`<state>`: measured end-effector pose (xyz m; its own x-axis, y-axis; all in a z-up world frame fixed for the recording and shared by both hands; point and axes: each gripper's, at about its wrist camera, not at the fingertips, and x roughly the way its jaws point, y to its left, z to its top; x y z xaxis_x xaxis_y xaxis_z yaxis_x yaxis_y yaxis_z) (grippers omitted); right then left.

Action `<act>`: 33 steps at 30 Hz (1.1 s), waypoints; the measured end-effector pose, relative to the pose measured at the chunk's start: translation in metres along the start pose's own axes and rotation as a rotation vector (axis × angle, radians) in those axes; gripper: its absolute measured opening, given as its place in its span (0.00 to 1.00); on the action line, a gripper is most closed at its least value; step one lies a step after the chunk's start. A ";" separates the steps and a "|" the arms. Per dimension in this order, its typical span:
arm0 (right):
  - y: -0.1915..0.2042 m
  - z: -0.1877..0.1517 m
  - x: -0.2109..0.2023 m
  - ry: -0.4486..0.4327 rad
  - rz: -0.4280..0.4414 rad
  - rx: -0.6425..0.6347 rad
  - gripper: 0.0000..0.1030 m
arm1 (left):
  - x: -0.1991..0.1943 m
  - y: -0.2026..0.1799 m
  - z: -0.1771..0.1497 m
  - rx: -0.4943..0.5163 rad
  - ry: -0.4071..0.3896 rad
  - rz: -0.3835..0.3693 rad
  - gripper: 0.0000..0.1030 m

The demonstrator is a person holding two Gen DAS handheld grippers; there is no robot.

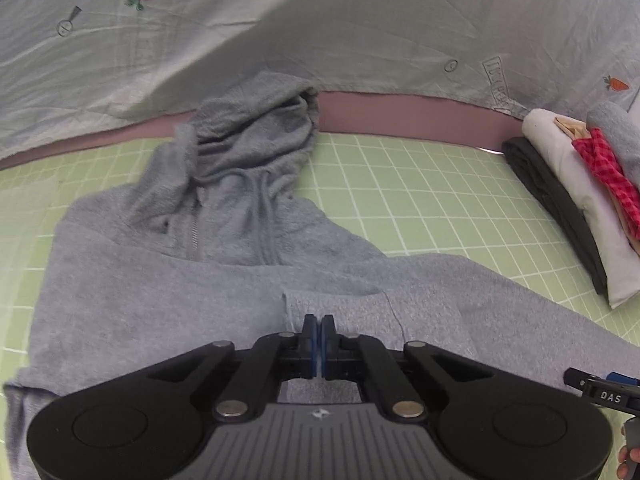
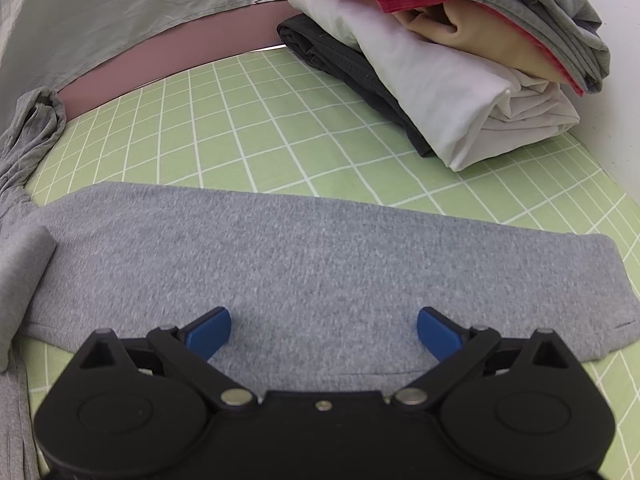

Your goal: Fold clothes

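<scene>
A grey fleece zip-front hooded sweatshirt lies spread flat on a pale green cutting mat printed with a white grid. Its bunched hood points toward the far edge of the mat, where a light grey cloth backdrop printed with small orange carrots hangs above a dusty pink strip.

The left gripper, black with blue pads, sits low over the middle of the sweatshirt, just by the edge of a folded flap. Its jaws are pressed fully together, and no fabric can be seen caught between them.

The right gripper hovers over one sleeve of the sweatshirt, which stretches flat across the mat. Its blue pads stand wide apart, with nothing held.

At the far right corner of the mat rests a stack of folded clothes: a dark garment at the bottom, then white, tan, red checked and grey pieces on top.
</scene>
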<state>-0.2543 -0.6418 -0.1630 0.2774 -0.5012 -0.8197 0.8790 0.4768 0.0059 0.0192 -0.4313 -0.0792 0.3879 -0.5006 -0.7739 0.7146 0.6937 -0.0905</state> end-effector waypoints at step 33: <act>-0.065 0.004 0.001 -0.021 -0.085 0.163 0.98 | 0.006 0.029 -0.023 -0.269 0.161 0.194 0.55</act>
<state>-0.3097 -0.6768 -0.1617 0.2061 -0.5501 -0.8093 0.9503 0.3098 0.0315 0.0287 -0.4025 -0.1013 0.3894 -0.2732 -0.8796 0.4499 0.8897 -0.0771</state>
